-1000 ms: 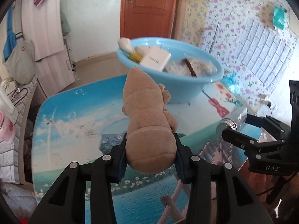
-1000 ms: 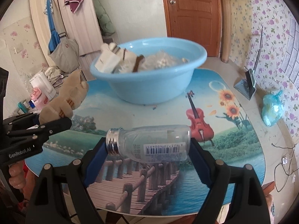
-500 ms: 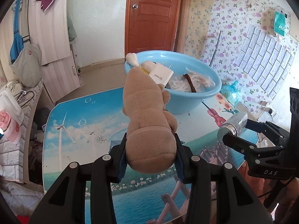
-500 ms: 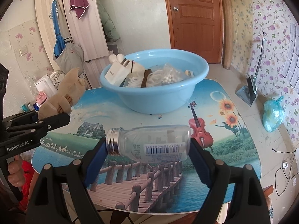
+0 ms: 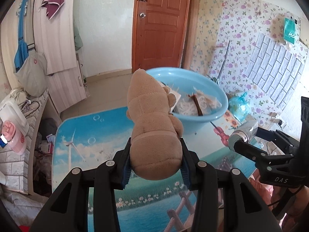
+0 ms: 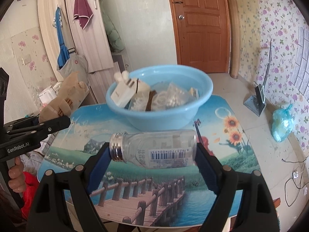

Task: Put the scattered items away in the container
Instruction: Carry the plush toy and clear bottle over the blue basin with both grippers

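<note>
My left gripper [image 5: 154, 160] is shut on a tan plush toy [image 5: 152, 127], held upright above the table. The same plush toy [image 6: 63, 98] shows at the left of the right wrist view. My right gripper [image 6: 152, 150] is shut on a clear plastic bottle [image 6: 156, 148] with a silver cap, lying crosswise between the fingers. That bottle [image 5: 243, 131] appears at the right of the left wrist view. A light blue basin [image 6: 193, 81] stands on the far side of the table, holding a white box, bagged white items and a brown strap. The basin [image 5: 212, 85] lies beyond the plush toy.
The table [image 6: 231, 154] has a printed landscape top. A blue plastic bag [image 6: 282, 123] and a dark stand [image 6: 256, 100] sit on the floor to the right. A wooden door [image 6: 200, 25] is behind the basin. A hand [image 6: 17, 174] grips the left tool's handle.
Both grippers have risen and pulled back from the basin, which now looks smaller and lower. The plush toy and the bottle stay clamped as before.
</note>
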The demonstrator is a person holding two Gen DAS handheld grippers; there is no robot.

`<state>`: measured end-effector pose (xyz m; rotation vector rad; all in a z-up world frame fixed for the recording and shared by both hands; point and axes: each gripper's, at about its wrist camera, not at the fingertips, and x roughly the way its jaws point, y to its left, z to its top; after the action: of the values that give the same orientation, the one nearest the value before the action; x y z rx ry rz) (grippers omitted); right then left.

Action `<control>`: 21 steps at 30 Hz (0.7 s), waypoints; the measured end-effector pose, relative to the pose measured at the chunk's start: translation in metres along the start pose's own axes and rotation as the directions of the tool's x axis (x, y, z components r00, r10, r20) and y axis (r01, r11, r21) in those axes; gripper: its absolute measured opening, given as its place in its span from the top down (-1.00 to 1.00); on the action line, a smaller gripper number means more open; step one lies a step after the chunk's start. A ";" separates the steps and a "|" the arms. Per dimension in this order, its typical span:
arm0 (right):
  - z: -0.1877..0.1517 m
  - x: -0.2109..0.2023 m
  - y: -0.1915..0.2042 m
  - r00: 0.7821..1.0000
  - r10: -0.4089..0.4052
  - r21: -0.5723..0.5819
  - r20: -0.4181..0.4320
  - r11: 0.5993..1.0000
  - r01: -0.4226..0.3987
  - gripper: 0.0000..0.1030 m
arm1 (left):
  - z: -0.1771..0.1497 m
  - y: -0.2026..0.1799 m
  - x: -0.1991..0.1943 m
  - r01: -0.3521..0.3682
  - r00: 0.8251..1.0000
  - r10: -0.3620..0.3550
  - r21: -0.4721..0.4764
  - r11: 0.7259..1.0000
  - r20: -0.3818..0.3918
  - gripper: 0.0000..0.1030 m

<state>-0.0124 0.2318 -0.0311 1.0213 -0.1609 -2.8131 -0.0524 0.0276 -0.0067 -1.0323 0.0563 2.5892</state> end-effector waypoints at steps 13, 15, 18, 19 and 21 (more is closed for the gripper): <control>0.043 0.015 -0.002 0.998 0.025 -0.016 0.054 1.000 -0.024 -0.65 | 0.043 -0.005 0.019 0.002 0.999 -0.003 0.025 1.000 0.038 0.20; 0.049 0.021 -0.002 0.998 0.026 -0.022 0.057 0.999 -0.025 -0.65 | 0.049 -0.006 0.024 0.004 0.999 -0.005 0.029 1.000 0.039 0.20; 0.055 0.029 -0.003 0.998 0.028 -0.029 0.060 0.999 -0.027 -0.65 | 0.059 -0.008 0.034 0.005 0.999 -0.007 0.042 0.999 0.043 0.20; 0.058 0.032 -0.004 0.998 0.027 -0.030 0.061 0.999 -0.025 -0.65 | 0.061 -0.008 0.036 0.004 0.999 -0.006 0.044 0.999 0.044 0.20; 0.063 0.038 -0.007 0.998 0.024 -0.030 0.063 0.999 -0.022 -0.65 | 0.067 -0.009 0.044 0.002 0.999 -0.004 0.049 0.999 0.042 0.20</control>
<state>-0.0826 0.2359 -0.0076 0.9183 -0.1369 -2.8198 -0.1237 0.0604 0.0134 -0.9595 0.1064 2.5925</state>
